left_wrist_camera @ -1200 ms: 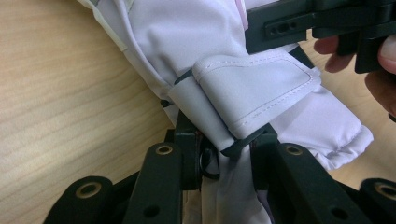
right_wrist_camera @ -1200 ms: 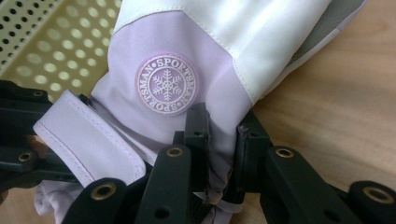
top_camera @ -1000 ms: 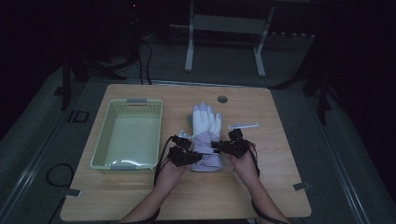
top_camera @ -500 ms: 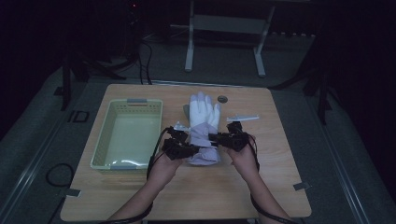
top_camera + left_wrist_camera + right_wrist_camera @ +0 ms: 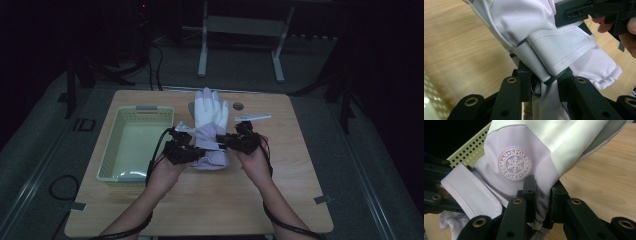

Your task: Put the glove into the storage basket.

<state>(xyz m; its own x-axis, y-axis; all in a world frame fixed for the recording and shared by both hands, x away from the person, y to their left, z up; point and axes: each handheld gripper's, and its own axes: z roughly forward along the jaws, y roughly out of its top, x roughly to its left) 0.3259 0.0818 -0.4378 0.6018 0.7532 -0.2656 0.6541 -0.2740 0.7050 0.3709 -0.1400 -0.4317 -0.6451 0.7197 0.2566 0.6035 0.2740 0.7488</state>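
Note:
A white and pale lilac ski glove (image 5: 210,125) is held above the wooden table (image 5: 280,175), fingers pointing away from me. My left gripper (image 5: 192,150) is shut on the glove's cuff (image 5: 544,85) at its left side, beside the wrist strap (image 5: 559,50). My right gripper (image 5: 227,142) is shut on the cuff's right side, its jaws pinching the lilac fabric (image 5: 541,202) just below a round snowflake badge (image 5: 515,164). The two grippers face each other across the cuff, and the right gripper (image 5: 596,12) with its hand shows at the top right of the left gripper view.
A pale green perforated basket (image 5: 131,145) stands on the table's left half, close to my left hand. A thin white strip (image 5: 252,117) and a small round dark spot (image 5: 238,106) lie near the far edge. Table legs and cables stand on the floor beyond.
Both grippers have risen and moved toward the far edge with the glove, which now hangs higher above the table. Both grips on the cuff are unchanged.

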